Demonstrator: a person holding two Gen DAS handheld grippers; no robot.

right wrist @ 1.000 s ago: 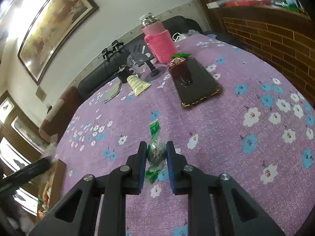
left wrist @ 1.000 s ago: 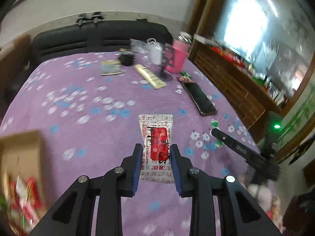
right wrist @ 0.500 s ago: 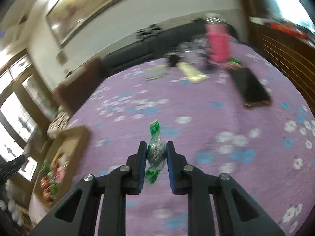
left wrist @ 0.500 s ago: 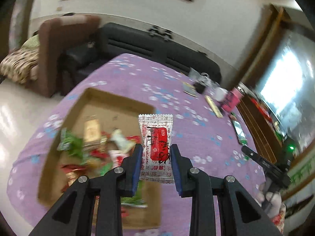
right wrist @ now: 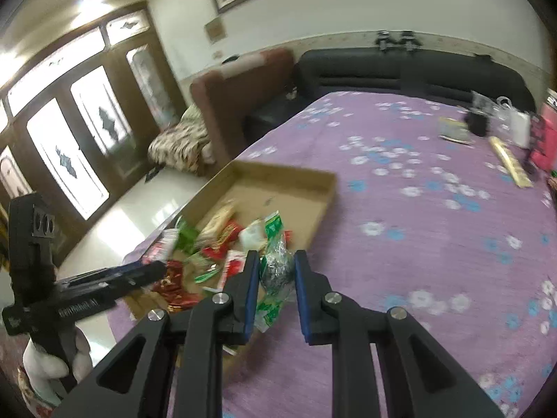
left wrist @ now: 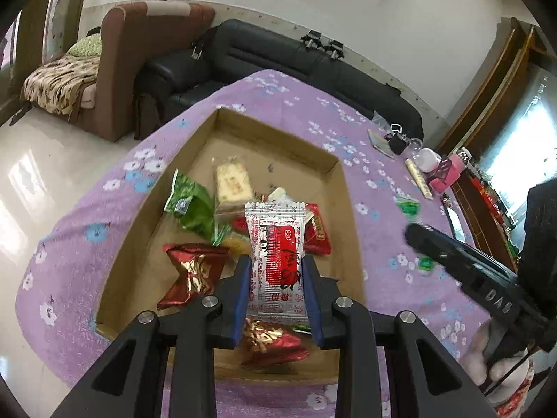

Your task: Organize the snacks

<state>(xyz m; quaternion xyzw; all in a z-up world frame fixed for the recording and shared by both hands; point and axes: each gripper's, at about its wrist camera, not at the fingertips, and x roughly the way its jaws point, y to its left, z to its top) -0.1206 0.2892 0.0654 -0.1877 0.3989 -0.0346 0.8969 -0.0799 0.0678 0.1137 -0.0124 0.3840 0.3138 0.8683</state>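
My left gripper [left wrist: 276, 271] is shut on a white and red snack packet [left wrist: 276, 254] and hangs over the near half of a shallow cardboard box [left wrist: 278, 132]. Several wrapped snacks lie in the box, among them a green pouch [left wrist: 191, 205] and a red foil candy [left wrist: 191, 271]. My right gripper [right wrist: 276, 275] is shut on a green and silver wrapped candy [right wrist: 276, 264] just above the box's [right wrist: 323, 195] near right corner. Each gripper shows in the other's view: the right one [left wrist: 414, 233] at the box's right side, the left one [right wrist: 153, 271] over its near end.
The box sits near the edge of a table with a purple flowered cloth [right wrist: 435, 216]. At the table's far end stand a pink bottle [left wrist: 449, 174], a white cup [left wrist: 428, 158], a yellow packet [left wrist: 417, 177] and a dark phone [left wrist: 452, 216]. A black sofa [left wrist: 278, 59] and brown armchair [left wrist: 139, 52] lie beyond.
Both grippers swung left across the table with their snacks still held. The left one has come over the box's snacks; the right one has reached the box's corner from the table's far side.
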